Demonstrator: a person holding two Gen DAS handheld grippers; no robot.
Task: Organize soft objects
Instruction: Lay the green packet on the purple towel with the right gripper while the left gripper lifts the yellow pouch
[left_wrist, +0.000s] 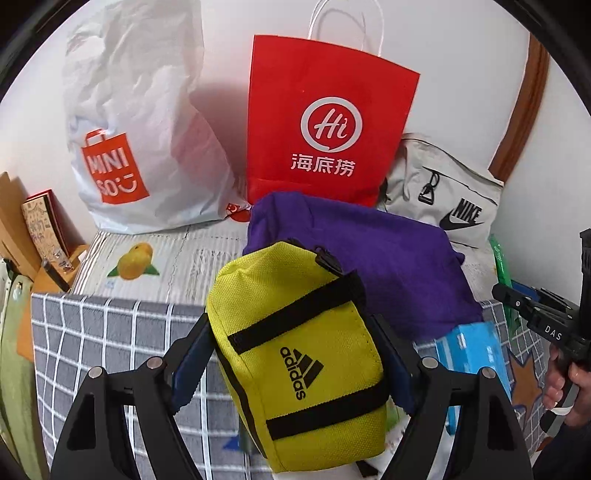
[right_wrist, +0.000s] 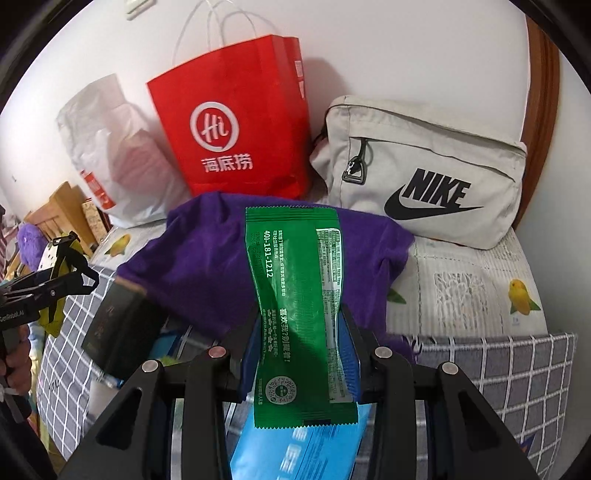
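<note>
My left gripper (left_wrist: 295, 354) is shut on a yellow Adidas pouch (left_wrist: 295, 343) and holds it above the bed. My right gripper (right_wrist: 301, 332) is shut on a green snack packet (right_wrist: 295, 295) over a purple cloth (right_wrist: 207, 258), which also shows in the left wrist view (left_wrist: 388, 258). A red paper bag (left_wrist: 328, 122) (right_wrist: 236, 129), a white Miniso plastic bag (left_wrist: 140, 129) (right_wrist: 107, 155) and a grey Nike pouch (right_wrist: 424, 170) (left_wrist: 443, 192) stand along the wall. The right gripper shows at the right edge of the left wrist view (left_wrist: 517, 306).
A blue packet (right_wrist: 295, 450) (left_wrist: 472, 347) lies below the grippers on a grey checked blanket (left_wrist: 110, 332) (right_wrist: 498, 369). A dark box (right_wrist: 118, 332) lies left of the purple cloth. Wooden furniture with books (left_wrist: 33, 229) stands at the left.
</note>
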